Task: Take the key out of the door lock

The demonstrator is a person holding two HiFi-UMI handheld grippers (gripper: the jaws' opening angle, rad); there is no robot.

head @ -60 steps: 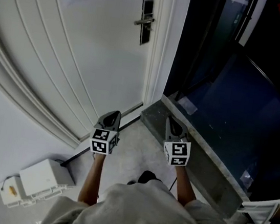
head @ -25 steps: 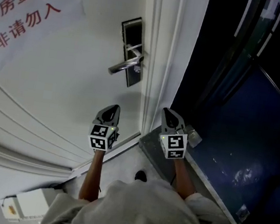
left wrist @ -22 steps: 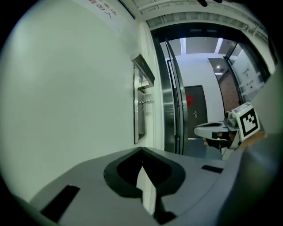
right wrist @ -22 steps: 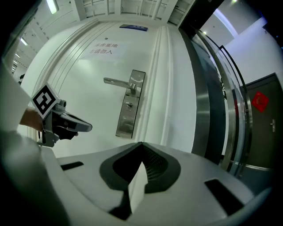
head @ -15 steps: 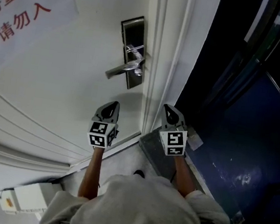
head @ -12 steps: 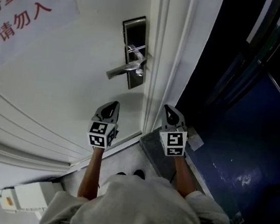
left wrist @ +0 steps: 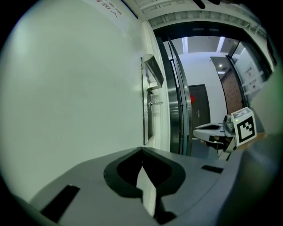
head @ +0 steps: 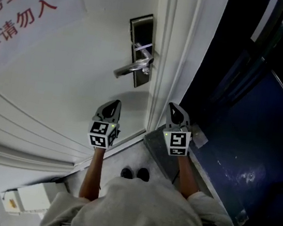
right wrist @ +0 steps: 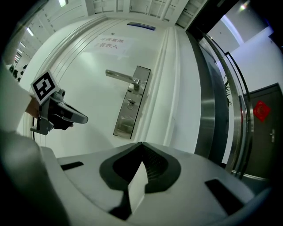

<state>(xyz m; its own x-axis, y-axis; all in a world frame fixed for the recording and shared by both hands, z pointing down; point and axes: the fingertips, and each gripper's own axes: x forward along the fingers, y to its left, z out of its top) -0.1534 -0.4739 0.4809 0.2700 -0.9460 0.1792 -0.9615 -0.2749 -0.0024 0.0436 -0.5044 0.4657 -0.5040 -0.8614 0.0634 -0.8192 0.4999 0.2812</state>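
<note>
- We are seeing left gripper [head: 112, 109] and right gripper [head: 176, 113] hanging short of door [head: 71, 89]; both jaws resting together, nothing between.
- Key [right wrist: 129, 102] sitting in lock plate [right wrist: 126, 121] beneath handle [right wrist: 120, 76], near door's right edge.
- Risk, we are judging: jaws arriving unopened and knocking key; pulling off-axis and jamming it; bumping handle.
- Right gripper view showing plate face-on; left gripper view showing it edge-on, key protruding; head view alone framing both grippers.

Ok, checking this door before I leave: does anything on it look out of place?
Only one thing: a key sticks out of the lock plate, just below the lever handle. The handle and plate themselves look straight and undamaged.
</note>
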